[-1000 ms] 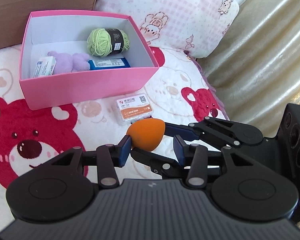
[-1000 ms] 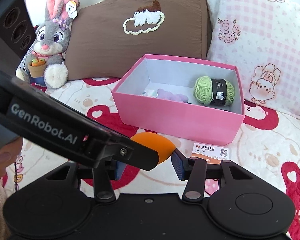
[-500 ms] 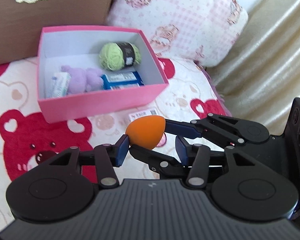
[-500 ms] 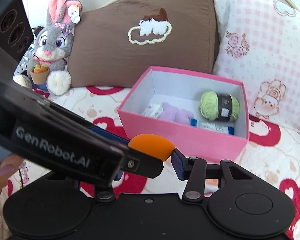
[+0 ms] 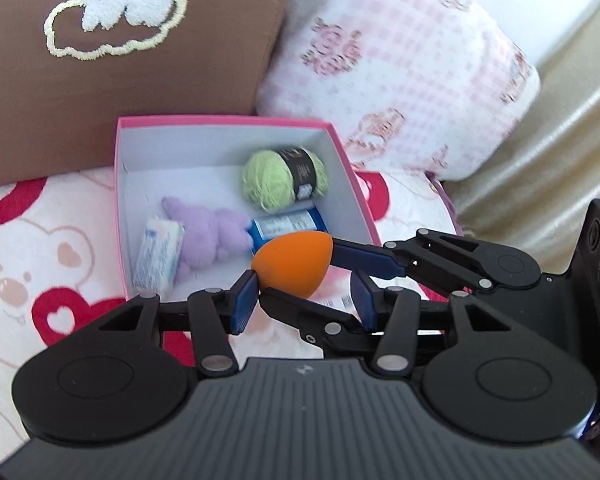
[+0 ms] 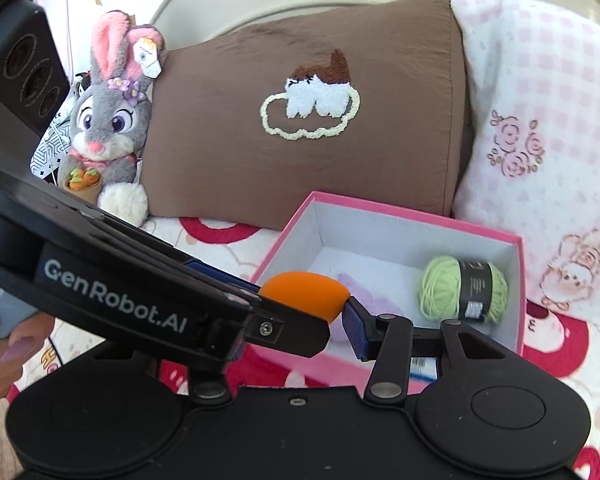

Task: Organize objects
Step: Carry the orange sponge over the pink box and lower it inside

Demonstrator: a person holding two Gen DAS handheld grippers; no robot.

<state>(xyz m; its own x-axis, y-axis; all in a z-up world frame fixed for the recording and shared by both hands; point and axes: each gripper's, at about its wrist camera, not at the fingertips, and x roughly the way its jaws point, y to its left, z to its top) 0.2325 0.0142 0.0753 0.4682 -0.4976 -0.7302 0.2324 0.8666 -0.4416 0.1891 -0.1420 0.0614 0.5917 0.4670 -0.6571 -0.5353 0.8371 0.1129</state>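
An orange egg-shaped sponge (image 5: 294,262) is held in the air over the front edge of the pink box (image 5: 120,208). My right gripper (image 6: 296,320) is shut on the orange sponge (image 6: 306,292); its fingers cross the left wrist view (image 5: 364,260). My left gripper (image 5: 304,300) is open, with the sponge touching its left pad (image 5: 244,300). The pink box (image 6: 518,300) holds a green yarn ball (image 5: 284,180), a purple plush toy (image 5: 212,236), a blue packet (image 5: 288,226) and a white packet (image 5: 158,256).
A brown pillow (image 6: 308,120) and a pink checked pillow (image 5: 400,68) stand behind the box. A grey rabbit plush (image 6: 108,128) sits at the left. A small labelled card (image 5: 336,302) lies on the bear-print blanket (image 5: 40,260) before the box.
Both grippers have risen and moved forward with the sponge, from over the blanket in front of the box to over its front edge. The box now looks closer.
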